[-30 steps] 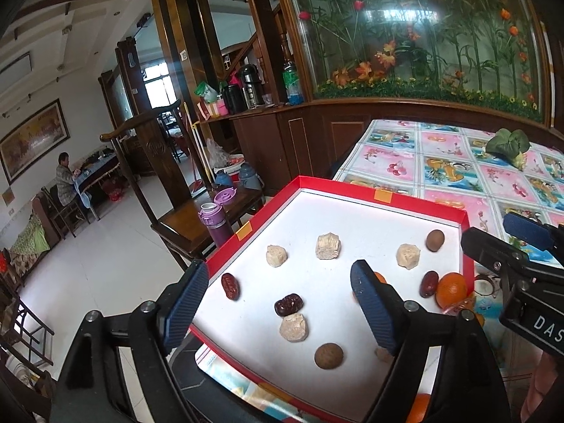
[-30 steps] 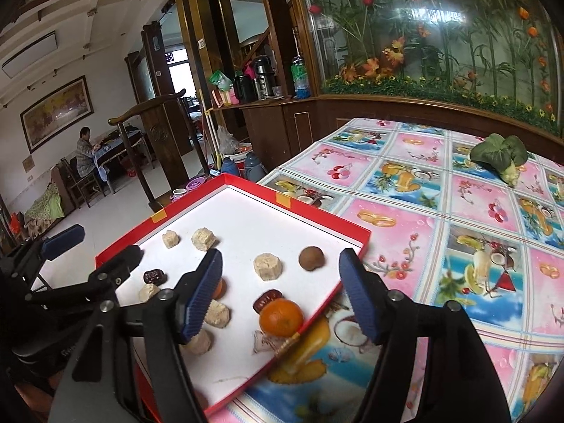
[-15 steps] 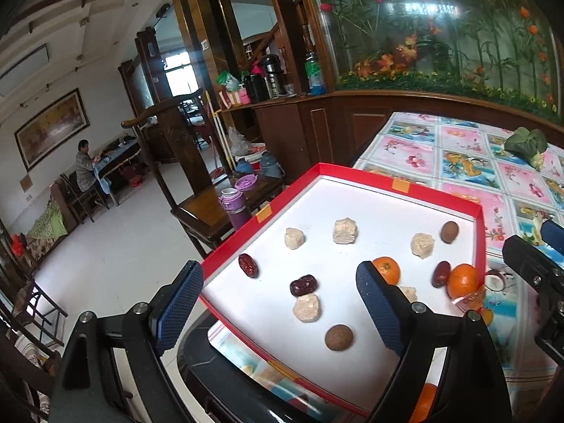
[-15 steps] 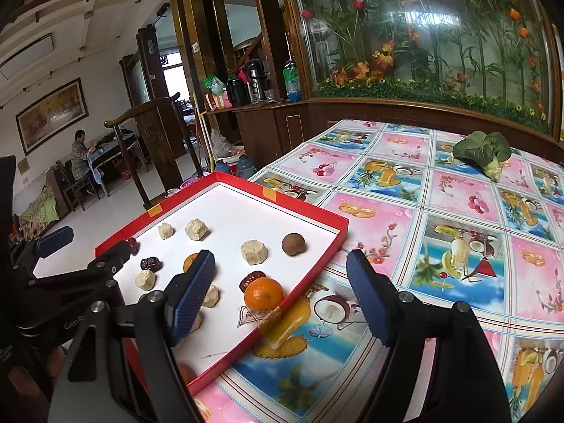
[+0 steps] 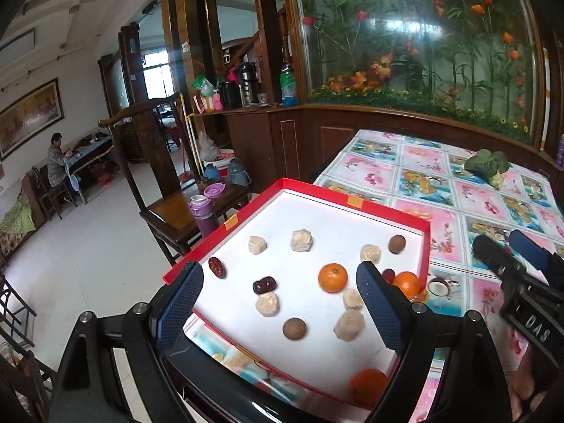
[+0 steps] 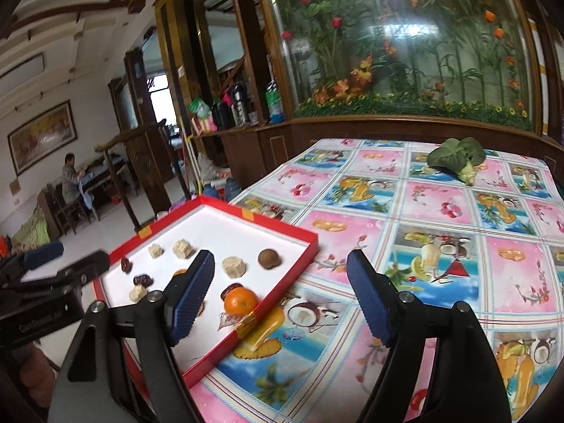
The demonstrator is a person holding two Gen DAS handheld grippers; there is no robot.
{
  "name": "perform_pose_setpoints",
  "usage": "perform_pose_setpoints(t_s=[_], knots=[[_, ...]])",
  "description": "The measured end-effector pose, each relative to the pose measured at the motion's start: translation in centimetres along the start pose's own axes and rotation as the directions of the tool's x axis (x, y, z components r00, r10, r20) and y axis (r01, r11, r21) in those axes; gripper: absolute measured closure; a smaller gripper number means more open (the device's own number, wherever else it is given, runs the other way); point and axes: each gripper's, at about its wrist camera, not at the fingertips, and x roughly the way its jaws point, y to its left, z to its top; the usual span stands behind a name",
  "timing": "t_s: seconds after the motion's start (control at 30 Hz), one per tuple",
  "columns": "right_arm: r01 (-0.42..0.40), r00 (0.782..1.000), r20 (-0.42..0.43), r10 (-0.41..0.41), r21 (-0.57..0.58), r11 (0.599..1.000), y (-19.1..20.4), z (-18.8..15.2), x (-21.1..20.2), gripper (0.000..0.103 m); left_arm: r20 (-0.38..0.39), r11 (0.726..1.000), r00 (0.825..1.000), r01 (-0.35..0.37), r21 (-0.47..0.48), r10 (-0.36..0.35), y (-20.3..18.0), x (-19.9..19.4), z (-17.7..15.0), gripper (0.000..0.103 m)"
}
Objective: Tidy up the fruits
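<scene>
Both wrist cams look forward and down, close over the red tray (image 5: 426, 243) (image 6: 278, 292); tray and tablecloth (image 6: 440, 218) shared.

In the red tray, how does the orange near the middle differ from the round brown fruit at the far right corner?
The orange is bright orange and glossy; the round brown fruit is dull dark brown. The orange looks clearly larger than the brown fruit. The orange lies near the middle of the red tray, while the brown fruit sits close to its far right corner. Both are roundish, lie loose on the white floor, and are held by no gripper.
</scene>
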Motion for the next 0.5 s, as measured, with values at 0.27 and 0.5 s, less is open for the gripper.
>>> perform_pose_setpoints(t_s=[0.27, 0.5], knots=[[0.008, 0.998, 0.058, -0.01, 0.029, 1.0, -0.5, -0.6, -3.0, 0.021, 0.008, 0.999, 0.999, 0.034, -0.024, -0.034, 0.2, -1.1, -0.5, 0.014], [-0.028, 0.995, 0.094, 0.027, 0.006, 1.0, 1.3, -1.3, -5.7, 0.018, 0.037, 1.0, 0.999, -0.005, -0.019, 0.006, 1.0, -2.3, -0.9, 0.014]])
